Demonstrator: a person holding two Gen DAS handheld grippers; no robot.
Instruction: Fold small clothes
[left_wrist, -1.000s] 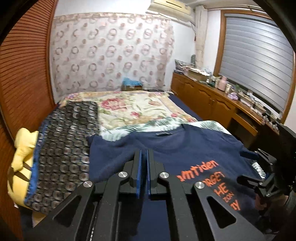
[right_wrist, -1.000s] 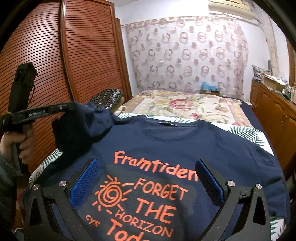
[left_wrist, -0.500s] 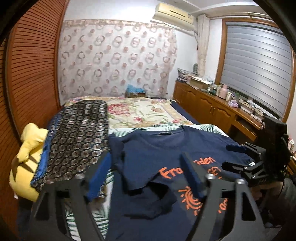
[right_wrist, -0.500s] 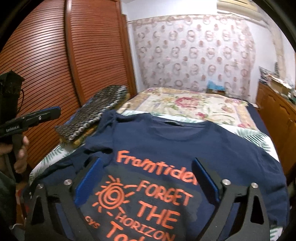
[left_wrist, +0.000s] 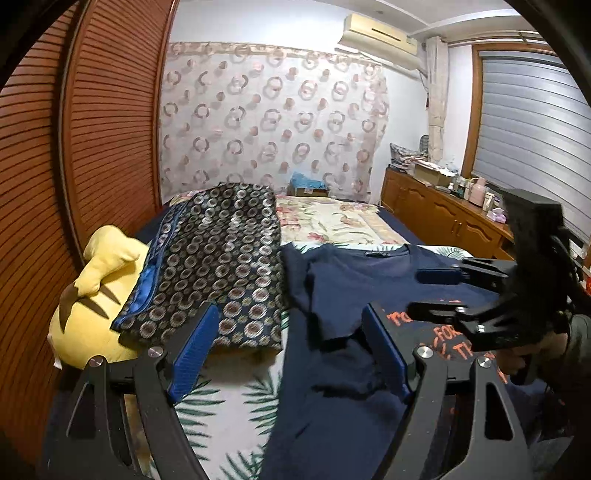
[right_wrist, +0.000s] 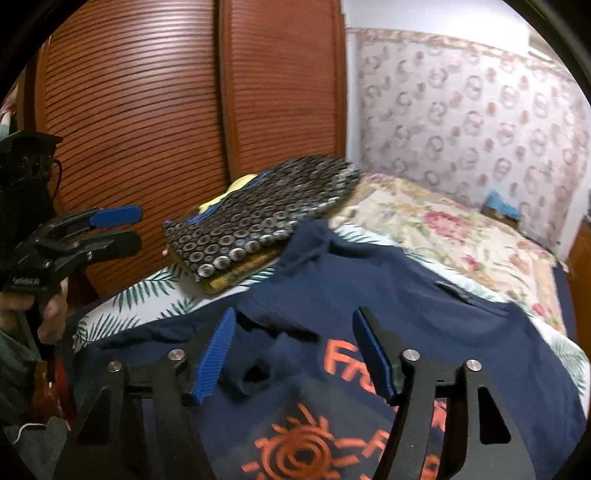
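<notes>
A navy T-shirt (left_wrist: 351, 406) (right_wrist: 424, 302) with orange print lies front up on the bed. Its left sleeve (left_wrist: 325, 295) (right_wrist: 266, 354) is folded inward and lies rumpled on the chest. My left gripper (left_wrist: 288, 350) (right_wrist: 122, 229) is open and holds nothing; it hovers over the shirt's left edge. My right gripper (right_wrist: 295, 350) (left_wrist: 432, 291) hangs over the folded sleeve. Its jaws are closing, with the sleeve's rumpled cloth below the gap and neither pad pressing on it.
A folded dark cloth with a ring pattern (left_wrist: 221, 258) (right_wrist: 266, 218) rests on a yellow plush pillow (left_wrist: 96, 295) left of the shirt. Beneath is a palm-leaf sheet (left_wrist: 229, 406), with a floral quilt (left_wrist: 332, 221) farther back. Louvred wooden doors (left_wrist: 92, 147) stand close on the left, a sideboard (left_wrist: 443, 218) on the right.
My left gripper has let go of the sleeve, opened and drawn back to the left; the sleeve now lies on the shirt. My right gripper has swung left over it, its jaws narrower.
</notes>
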